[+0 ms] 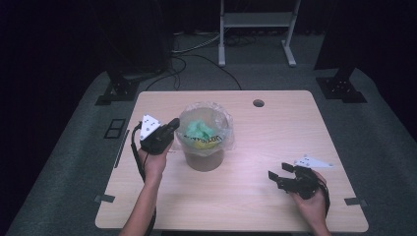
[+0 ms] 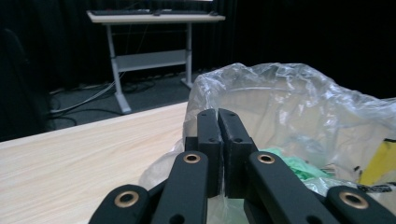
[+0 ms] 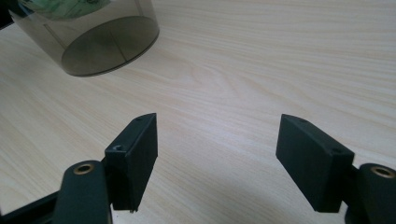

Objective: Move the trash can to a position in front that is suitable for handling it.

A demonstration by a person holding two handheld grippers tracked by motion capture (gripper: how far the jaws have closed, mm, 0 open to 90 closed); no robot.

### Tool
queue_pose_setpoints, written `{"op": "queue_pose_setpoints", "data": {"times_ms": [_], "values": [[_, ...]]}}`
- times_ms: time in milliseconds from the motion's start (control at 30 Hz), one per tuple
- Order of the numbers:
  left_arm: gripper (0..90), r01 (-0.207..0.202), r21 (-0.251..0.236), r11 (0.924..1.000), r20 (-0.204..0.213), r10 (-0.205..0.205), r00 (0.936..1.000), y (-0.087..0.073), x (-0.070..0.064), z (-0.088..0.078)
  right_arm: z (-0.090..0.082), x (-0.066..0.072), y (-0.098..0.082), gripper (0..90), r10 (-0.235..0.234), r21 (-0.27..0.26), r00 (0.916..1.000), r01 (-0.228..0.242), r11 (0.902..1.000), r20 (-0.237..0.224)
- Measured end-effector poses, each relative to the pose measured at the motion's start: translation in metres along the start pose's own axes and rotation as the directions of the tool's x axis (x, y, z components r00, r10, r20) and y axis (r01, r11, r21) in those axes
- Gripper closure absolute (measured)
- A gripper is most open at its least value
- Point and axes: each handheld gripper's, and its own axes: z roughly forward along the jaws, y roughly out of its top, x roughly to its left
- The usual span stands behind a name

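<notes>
A translucent grey bin (image 1: 204, 161) stands mid-table, lined with a clear plastic bag (image 1: 222, 120) that holds green waste (image 1: 199, 130) and something yellow. My left gripper (image 1: 174, 124) sits at the bin's left rim. In the left gripper view its jaws are pressed together, and the left gripper (image 2: 218, 114) is shut on the edge of the bag (image 2: 289, 102), with the green waste (image 2: 292, 164) just behind. My right gripper (image 1: 278, 173) rests low over the table's right front. In the right gripper view the gripper (image 3: 219, 135) stands wide open over bare wood, with the bin (image 3: 107, 46) off at the upper left.
The wooden table (image 1: 275, 132) has a round cable hole (image 1: 258, 103) near its far edge. Beyond it stand a white desk frame (image 1: 255, 19) and floor cables (image 1: 196, 54). Dark stand feet (image 1: 115, 91) flank the table's far corners.
</notes>
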Motion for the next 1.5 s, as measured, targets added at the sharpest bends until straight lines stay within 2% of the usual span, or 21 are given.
{"op": "queue_pose_setpoints", "data": {"times_ms": [133,233,367,467,567,633,700,767,867,1000,1067,1167,1333,1500], "values": [[88.5,0.034,-0.018,0.9992,0.046,-0.034,0.9984,-0.004,0.004,-0.003,0.004,-0.001,0.008,29.1,0.016,0.024,0.9994,-0.016,0.9996,-0.031],[88.4,0.04,-0.023,0.9989,0.075,-0.039,0.9965,-0.004,0.005,-0.005,0.005,-0.002,0.02,30.2,0.031,0.024,0.9971,-0.03,0.9993,-0.069],[88.3,0.045,-0.045,0.998,0.094,-0.04,0.9948,-0.002,0.003,-0.008,0.003,0.0,0.048,30.2,0.061,0.02,0.9884,-0.058,0.9981,-0.139],[88.4,0.054,-0.051,0.9973,0.115,-0.047,0.9922,-0.002,0.001,-0.01,0.001,0.004,0.073,30.0,0.05,0.012,0.9833,-0.048,0.9988,-0.175],[88.3,0.039,-0.051,0.9979,0.131,-0.032,0.9909,0.0,-0.002,-0.011,-0.001,0.006,0.098,29.3,0.051,-0.006,0.9758,-0.054,0.9985,-0.213],[88.4,0.006,-0.047,0.9989,0.115,-0.001,0.9933,0.001,-0.005,-0.011,0.0,0.007,0.113,28.7,0.048,-0.012,0.973,-0.052,0.9985,-0.226],[88.4,-0.001,-0.049,0.9988,0.121,0.007,0.9927,0.002,-0.007,-0.012,0.003,0.007,0.126,28.7,0.065,-0.014,0.968,-0.07,0.9974,-0.243],[88.3,-0.005,-0.051,0.9987,0.121,0.011,0.9925,0.002,-0.008,-0.012,0.007,0.008,0.139,28.7,0.076,-0.013,0.9648,-0.081,0.9966,-0.252],[88.3,0.013,-0.051,0.9986,0.136,-0.006,0.9907,0.001,-0.006,-0.012,0.014,0.012,0.155,28.6,0.073,-0.021,0.9606,-0.081,0.9964,-0.268],[88.4,0.002,-0.035,0.9994,0.141,0.003,0.99,0.0,-0.006,-0.012,0.026,0.023,0.175,27.9,0.042,-0.021,0.9606,-0.049,0.9986,-0.275],[88.4,0.004,-0.035,0.9994,0.144,0.001,0.9896,0.0,-0.006,-0.012,0.034,0.027,0.183,27.8,0.049,-0.024,0.9529,-0.059,0.998,-0.299],[88.2,0.012,-0.035,0.9993,0.154,-0.006,0.988,-0.001,-0.004,-0.012,0.044,0.036,0.192,27.4,0.043,-0.029,0.9488,-0.055,0.9981,-0.313],[88.2,0.035,-0.033,0.9989,0.178,-0.028,0.9836,-0.003,-0.003,-0.011,0.058,0.049,0.204,27.0,0.026,-0.02,0.9518,-0.034,0.9992,-0.306],[88.1,0.047,-0.041,0.998,0.198,-0.038,0.9794,-0.003,-0.002,-0.012,0.068,0.062,0.212,26.1,-0.006,-0.01,0.9599,0.003,0.9999,-0.28]]}}
